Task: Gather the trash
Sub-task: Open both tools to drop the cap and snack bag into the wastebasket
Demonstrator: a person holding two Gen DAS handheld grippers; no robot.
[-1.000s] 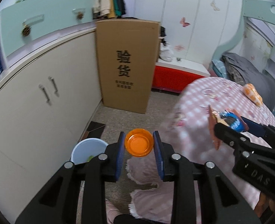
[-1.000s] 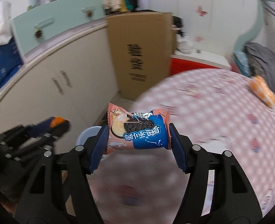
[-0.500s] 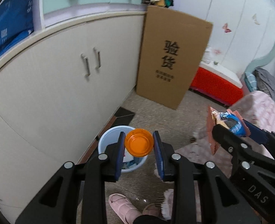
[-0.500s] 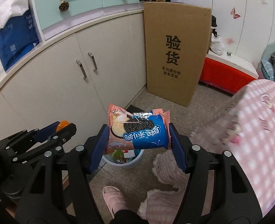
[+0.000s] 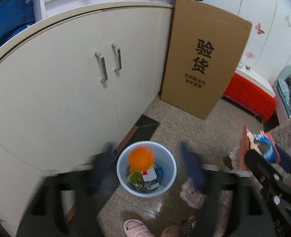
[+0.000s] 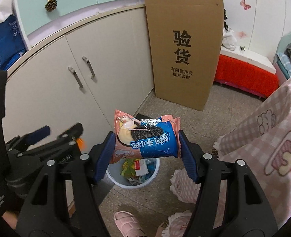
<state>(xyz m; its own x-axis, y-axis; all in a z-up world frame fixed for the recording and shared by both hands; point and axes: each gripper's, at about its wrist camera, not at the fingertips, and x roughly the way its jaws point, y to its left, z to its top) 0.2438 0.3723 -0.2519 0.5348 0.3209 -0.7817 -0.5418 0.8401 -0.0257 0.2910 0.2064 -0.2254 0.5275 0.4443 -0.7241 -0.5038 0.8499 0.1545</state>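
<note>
My left gripper (image 5: 145,167) is open, its fingers blurred and spread wide above a pale blue trash bin (image 5: 170,179) on the floor. A round orange lid (image 5: 141,157) is free of the fingers and hangs over the bin's trash. My right gripper (image 6: 146,154) is shut on a pink and blue cookie wrapper (image 6: 145,138), held in the air above the same bin (image 6: 113,177). The wrapper (image 5: 264,150) and right gripper also show at the right of the left wrist view. The left gripper (image 6: 52,138) shows at the left of the right wrist view.
White cabinet doors (image 5: 76,90) stand close behind the bin. A tall cardboard box (image 5: 204,63) leans on the cabinet. A red bench (image 5: 248,96) is further back. A pink checked bedspread (image 6: 268,144) hangs at the right. Pink slippers (image 6: 126,224) are at the bottom edge.
My left gripper has opened and let go of the orange lid, which is now over the bin. Both grippers moved closer to the bin; the right one still holds the wrapper.
</note>
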